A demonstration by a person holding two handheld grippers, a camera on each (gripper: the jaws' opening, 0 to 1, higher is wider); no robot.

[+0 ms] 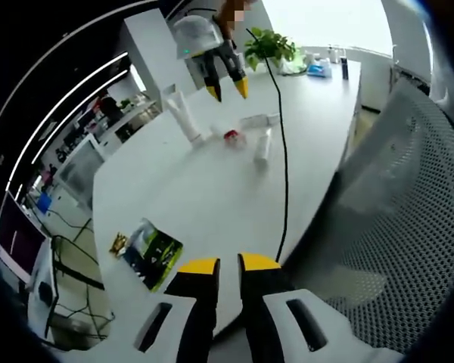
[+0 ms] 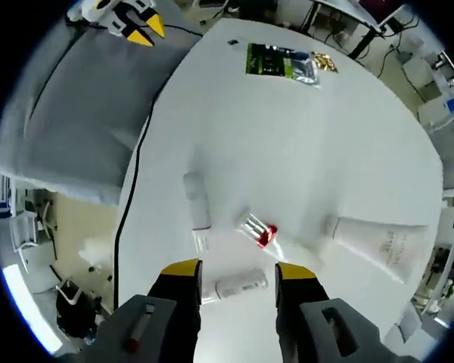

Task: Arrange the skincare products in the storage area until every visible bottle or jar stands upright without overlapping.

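The left gripper (image 1: 228,263) hangs off the near edge of the white table (image 1: 204,197), its yellow-tipped jaws almost together with only a thin gap and nothing between them. The right gripper (image 2: 231,271) hovers above the products with its jaws spread wide, holding nothing; in the left gripper view it appears at the far side of the table (image 1: 225,89).

Four skincare items sit grouped on the tabletop, none touching. A large white tube (image 2: 378,240) stands on its cap, leaning. A slim white bottle (image 2: 197,201) lies flat, just beside the black cable (image 2: 125,219) that runs across the table. A small clear vial with a red cap (image 2: 259,231) lies on its side between them. A short white bottle (image 2: 240,285) lies flat directly between the right gripper's jaws in that view, below the tips.

Well apart, near the table's other end, lies a green sachet (image 2: 280,62). A grey mesh chair (image 1: 393,227) stands against the table edge. A potted plant (image 1: 268,47) sits at the far end.
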